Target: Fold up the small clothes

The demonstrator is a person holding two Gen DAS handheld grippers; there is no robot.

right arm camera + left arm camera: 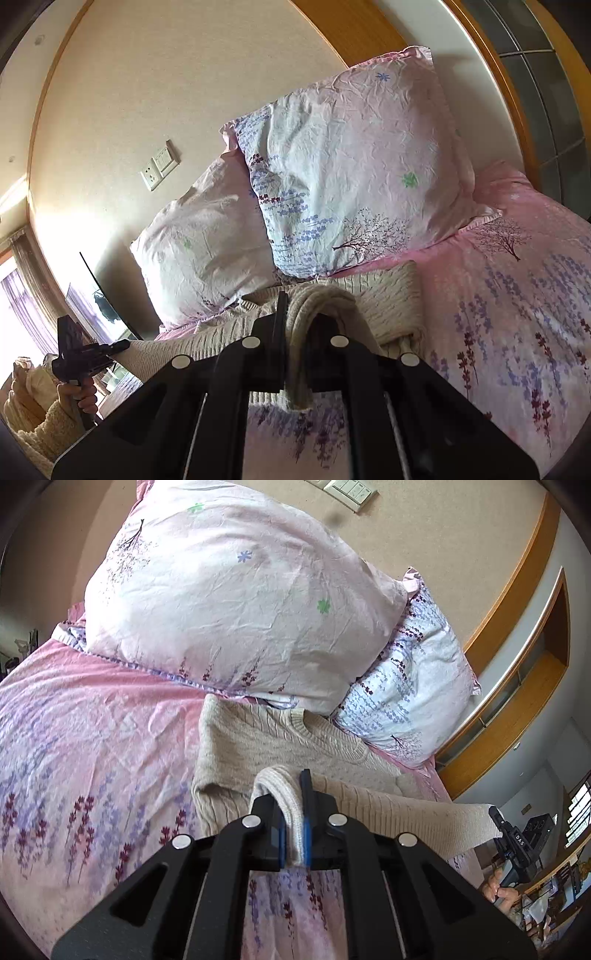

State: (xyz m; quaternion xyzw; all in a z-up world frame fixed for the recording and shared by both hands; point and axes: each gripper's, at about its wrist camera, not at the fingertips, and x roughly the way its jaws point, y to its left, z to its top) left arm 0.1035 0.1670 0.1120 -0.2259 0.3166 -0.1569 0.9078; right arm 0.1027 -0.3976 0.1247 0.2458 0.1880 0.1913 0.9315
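Observation:
A cream knit sweater (258,738) lies on the pink floral bed sheet (92,738), its collar toward the pillows. My left gripper (295,794) is shut on a bunched edge of the sweater, lifted off the sheet. From it the ribbed hem stretches right to my right gripper (496,818), seen at the right edge. In the right wrist view my right gripper (301,317) is shut on a thick fold of the sweater (388,299). The hem runs left to my left gripper (122,345), held by a hand in a fleecy sleeve.
Two floral pillows (240,590) (417,686) lean against the wall just behind the sweater. A wooden headboard frame (517,716) borders the bed on the right. Wall switches (351,491) sit above. A window (14,302) and furniture stand beyond the bed's left side.

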